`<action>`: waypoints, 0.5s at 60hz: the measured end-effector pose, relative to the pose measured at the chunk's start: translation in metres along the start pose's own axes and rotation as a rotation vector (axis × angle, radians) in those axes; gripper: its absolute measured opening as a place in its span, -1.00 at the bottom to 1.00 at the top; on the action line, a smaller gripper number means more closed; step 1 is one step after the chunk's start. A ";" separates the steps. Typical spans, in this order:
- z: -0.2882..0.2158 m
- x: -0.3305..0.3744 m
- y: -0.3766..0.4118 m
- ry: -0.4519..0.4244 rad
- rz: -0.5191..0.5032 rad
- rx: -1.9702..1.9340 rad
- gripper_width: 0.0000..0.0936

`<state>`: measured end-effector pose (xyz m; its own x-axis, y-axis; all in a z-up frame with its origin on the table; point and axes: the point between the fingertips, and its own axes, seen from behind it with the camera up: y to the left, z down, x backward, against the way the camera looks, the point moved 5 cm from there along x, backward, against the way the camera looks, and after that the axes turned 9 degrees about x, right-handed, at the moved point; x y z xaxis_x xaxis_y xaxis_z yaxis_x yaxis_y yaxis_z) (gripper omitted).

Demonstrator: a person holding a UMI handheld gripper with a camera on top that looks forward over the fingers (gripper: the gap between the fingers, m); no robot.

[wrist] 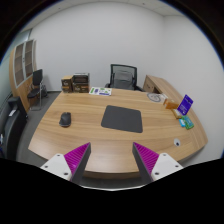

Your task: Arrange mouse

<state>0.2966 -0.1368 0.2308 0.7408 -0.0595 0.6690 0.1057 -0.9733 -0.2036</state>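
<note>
A handheld gripper (112, 160) hovers high at the near edge of a wooden surface (95, 138), its jaws spread wide and holding nothing. The mouse (66, 119) lies well ahead and to the left, well apart from the dark mouse mat (121, 118) at the surface's centre. An office chair (122, 76) stands beyond the far edge. The step in hand appears to be the approach: it would go best by swinging left and descending, jaws kept apart to straddle the mouse squarely across its sides before closing.
</note>
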 end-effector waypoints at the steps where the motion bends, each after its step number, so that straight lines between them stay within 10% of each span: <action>1: 0.000 -0.001 0.000 -0.001 -0.002 -0.001 0.84; 30: -0.026 -0.037 0.115 0.003 -0.103 0.026 0.84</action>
<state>0.2641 -0.2526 0.2008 0.7232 0.0401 0.6895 0.1985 -0.9683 -0.1519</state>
